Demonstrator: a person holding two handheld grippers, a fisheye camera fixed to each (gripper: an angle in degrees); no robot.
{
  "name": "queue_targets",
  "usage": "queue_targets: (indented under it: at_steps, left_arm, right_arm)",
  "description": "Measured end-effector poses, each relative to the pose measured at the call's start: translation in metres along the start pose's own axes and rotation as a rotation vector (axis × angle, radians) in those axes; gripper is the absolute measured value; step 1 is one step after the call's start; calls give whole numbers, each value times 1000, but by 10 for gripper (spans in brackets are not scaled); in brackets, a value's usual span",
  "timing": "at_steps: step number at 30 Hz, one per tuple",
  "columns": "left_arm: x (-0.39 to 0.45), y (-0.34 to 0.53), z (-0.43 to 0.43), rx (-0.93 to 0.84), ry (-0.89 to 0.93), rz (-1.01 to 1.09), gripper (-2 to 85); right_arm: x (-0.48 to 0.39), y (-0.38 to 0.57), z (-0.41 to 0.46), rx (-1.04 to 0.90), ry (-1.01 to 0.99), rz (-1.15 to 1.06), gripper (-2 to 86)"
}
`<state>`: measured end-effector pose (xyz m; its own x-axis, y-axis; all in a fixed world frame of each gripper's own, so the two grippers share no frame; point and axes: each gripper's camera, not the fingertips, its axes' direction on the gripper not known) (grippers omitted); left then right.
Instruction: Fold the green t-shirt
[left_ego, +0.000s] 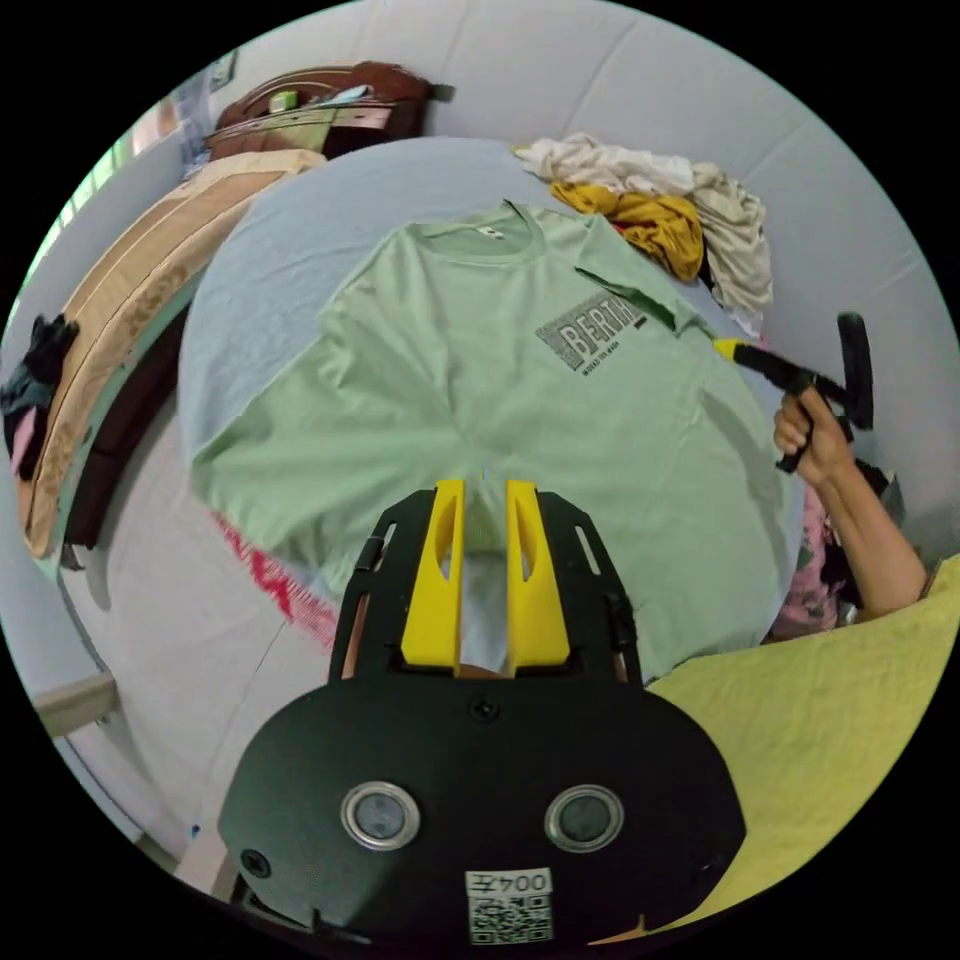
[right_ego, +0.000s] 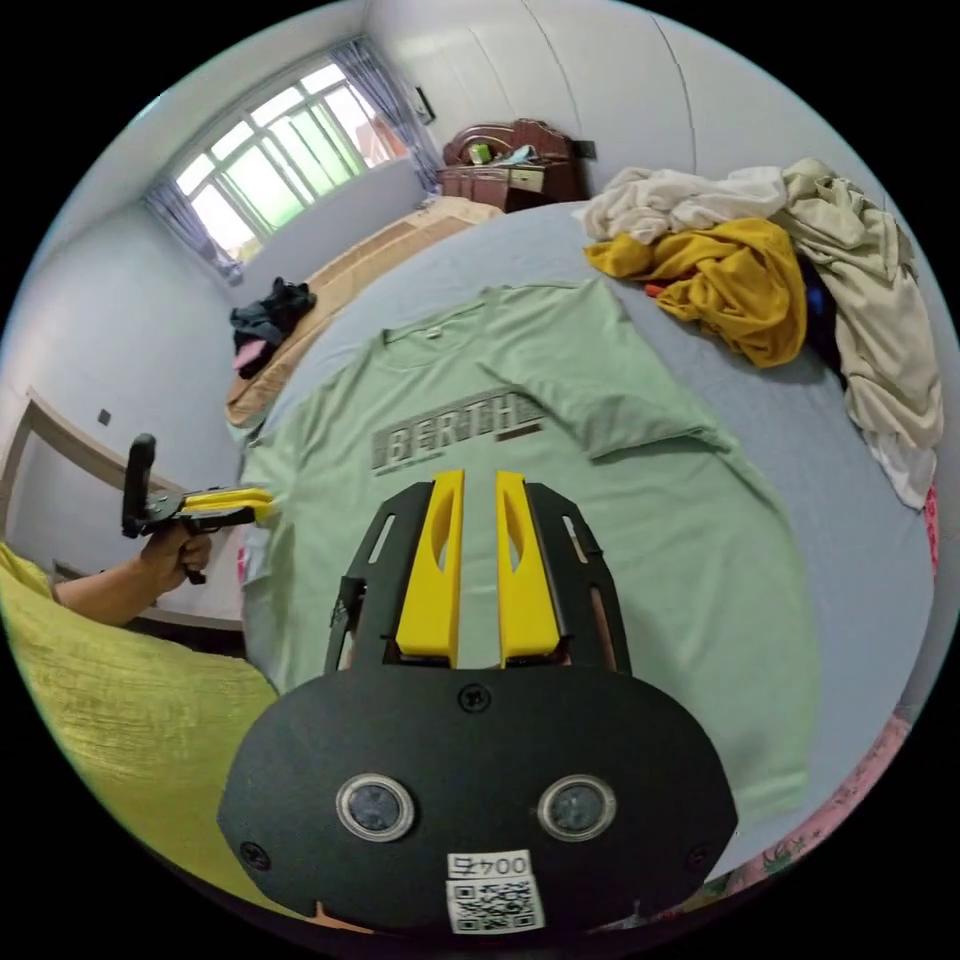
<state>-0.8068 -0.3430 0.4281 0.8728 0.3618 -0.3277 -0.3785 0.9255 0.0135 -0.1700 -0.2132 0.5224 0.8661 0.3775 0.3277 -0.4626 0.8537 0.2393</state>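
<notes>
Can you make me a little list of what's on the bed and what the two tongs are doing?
shirt: green t-shirt lies flat, front up, one sleeve folded in over the chest
surface: bed with a light blue sheet
pile: heap of clothes, white and yellow, beyond the shirt's shoulder
left tongs: jaws slightly apart, above the hem, nothing between them
right tongs: jaws slightly apart, over the shirt, holding nothing
folding: one sleeve in, the rest unfolded

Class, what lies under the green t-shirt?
The green t-shirt lies flat on a pale blue sheet, visible around its edges. Whatever is beneath its middle is covered.
</notes>
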Motion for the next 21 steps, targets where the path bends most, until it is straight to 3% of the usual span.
queue_targets:
  at_steps: [7, 11, 21]
  left_arm:
    - [-83, 48, -41, 49, -99, -49, 82]
    - [-128, 49, -53, 110, -68, -54, 91]
    - [-200, 45, -53, 114, 52, -29, 98]
  right_arm:
    - [-152, 51, 43, -68, -112, -121, 69]
    - [-223, 63, 69, -89, -125, -190, 68]
    - [-390, 65, 154, -139, 32, -430, 69]
